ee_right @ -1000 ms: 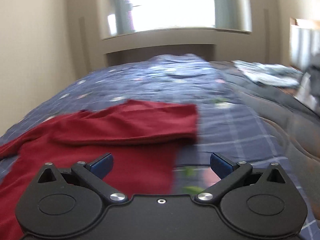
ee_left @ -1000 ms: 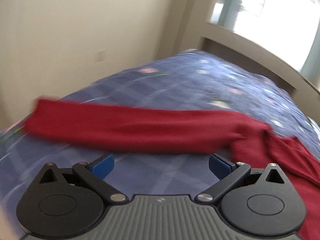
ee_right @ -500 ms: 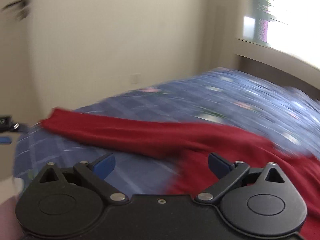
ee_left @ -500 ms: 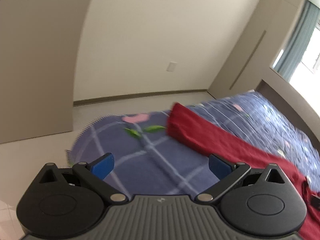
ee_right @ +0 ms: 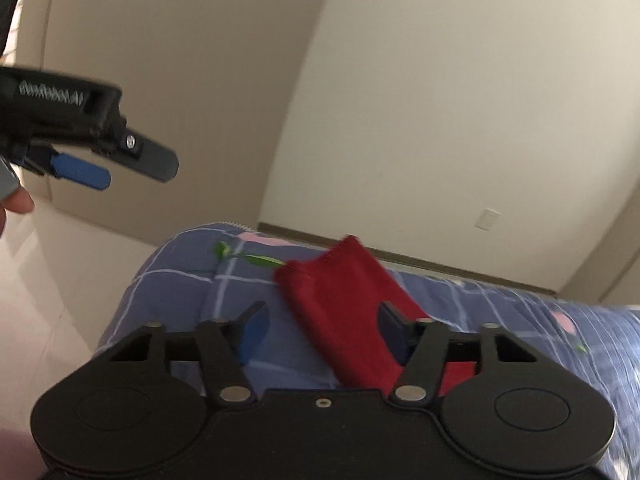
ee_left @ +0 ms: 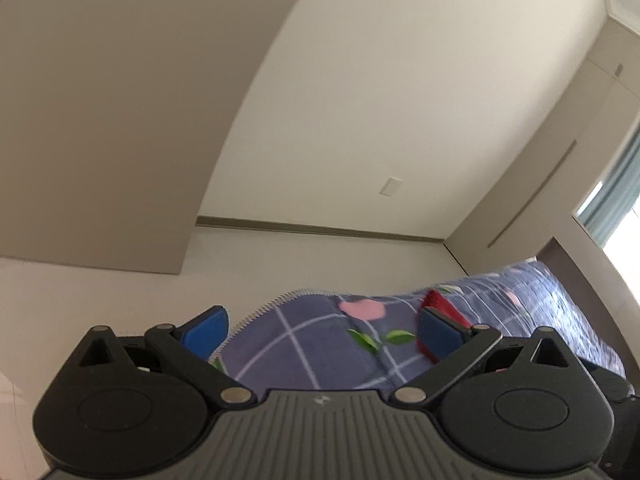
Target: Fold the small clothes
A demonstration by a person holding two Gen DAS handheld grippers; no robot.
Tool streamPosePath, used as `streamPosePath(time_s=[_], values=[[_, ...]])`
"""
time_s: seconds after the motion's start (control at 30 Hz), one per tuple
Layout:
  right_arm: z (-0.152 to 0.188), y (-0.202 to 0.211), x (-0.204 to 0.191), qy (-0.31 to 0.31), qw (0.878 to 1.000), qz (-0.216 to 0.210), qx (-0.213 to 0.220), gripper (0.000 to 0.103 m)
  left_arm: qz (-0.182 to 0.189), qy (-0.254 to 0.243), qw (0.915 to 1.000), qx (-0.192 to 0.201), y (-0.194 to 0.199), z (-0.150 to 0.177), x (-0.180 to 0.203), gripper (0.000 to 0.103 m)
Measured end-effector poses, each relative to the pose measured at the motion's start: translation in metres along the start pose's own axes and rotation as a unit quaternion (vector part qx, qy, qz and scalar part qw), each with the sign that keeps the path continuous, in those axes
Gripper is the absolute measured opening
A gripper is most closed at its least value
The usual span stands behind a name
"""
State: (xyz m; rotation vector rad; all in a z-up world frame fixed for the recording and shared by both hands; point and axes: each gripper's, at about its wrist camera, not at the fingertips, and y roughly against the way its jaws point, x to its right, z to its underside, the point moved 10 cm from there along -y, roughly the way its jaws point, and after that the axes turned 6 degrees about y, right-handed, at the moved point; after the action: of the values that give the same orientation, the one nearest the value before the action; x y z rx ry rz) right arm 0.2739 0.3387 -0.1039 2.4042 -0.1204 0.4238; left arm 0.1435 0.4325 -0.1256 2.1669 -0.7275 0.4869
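A dark red garment's sleeve end (ee_right: pixel 344 300) lies on the blue checked quilt (ee_right: pixel 180 292) near the bed's corner. My right gripper (ee_right: pixel 323 330) is low over that sleeve. Its jaws are closing with the sleeve between them; the left pad still stands apart from the cloth. In the left wrist view my left gripper (ee_left: pixel 322 334) is open over the quilt's corner (ee_left: pixel 312 344) with nothing in it. Only the sleeve tip (ee_left: pixel 440 306) shows, behind its right pad. The right wrist view also catches the left gripper (ee_right: pixel 138 178) in the air at upper left, well clear of the bed.
The bed's corner drops off to a pale floor (ee_left: pixel 280 264) just beyond the sleeve. A plain wall with a switch plate (ee_left: pixel 390 187) stands behind. There is a window with a curtain (ee_left: pixel 616 208) at far right. A person's fingertip (ee_right: pixel 16 204) shows at the left edge.
Both views have swung left along the red garment, from its body to the sleeve end at the bed's corner. The right jaws have narrowed around the sleeve. The left jaws stay wide.
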Motion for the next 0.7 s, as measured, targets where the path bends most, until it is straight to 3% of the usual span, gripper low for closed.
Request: streamPosePath(time_s=[0.07,0.1,0.13,0.17,0.37,0.53,0.7], values=[[0.001,-0.009,0.001,-0.003,1.0,-0.004,-0.011,0.047,-0.005,0.014,0.9999,0.001,0.0,-0.001,-0.009,0.103],[0.001,-0.012,0.004,-0.013,1.0,-0.009,-0.013,0.032,-0.007,0.019,0.9998,-0.001,0.0,-0.001,-0.012,0.103],[0.002,-0.013,0.006,-0.027,0.999,-0.012,-0.013,0.01,-0.009,0.024,0.9997,-0.003,-0.001,0.0,-0.014,0.103],[0.002,-0.012,0.013,-0.055,0.998,-0.014,-0.011,0.005,-0.009,0.026,0.9996,-0.004,0.0,0.001,-0.016,0.103],[-0.024,0.036,0.092,-0.186,0.982,0.005,0.034,0.004,-0.002,0.009,0.9999,-0.012,-0.001,0.008,-0.007,0.103],[-0.035,0.114,0.192,-0.259,0.959,0.081,0.085,0.004,0.044,-0.024,0.9981,-0.037,-0.008,0.028,0.043,0.103],[-0.004,0.211,0.279,-0.302,0.924,0.195,0.127,0.005,0.109,-0.067,0.9898,-0.063,-0.011,0.059,0.116,0.103]])
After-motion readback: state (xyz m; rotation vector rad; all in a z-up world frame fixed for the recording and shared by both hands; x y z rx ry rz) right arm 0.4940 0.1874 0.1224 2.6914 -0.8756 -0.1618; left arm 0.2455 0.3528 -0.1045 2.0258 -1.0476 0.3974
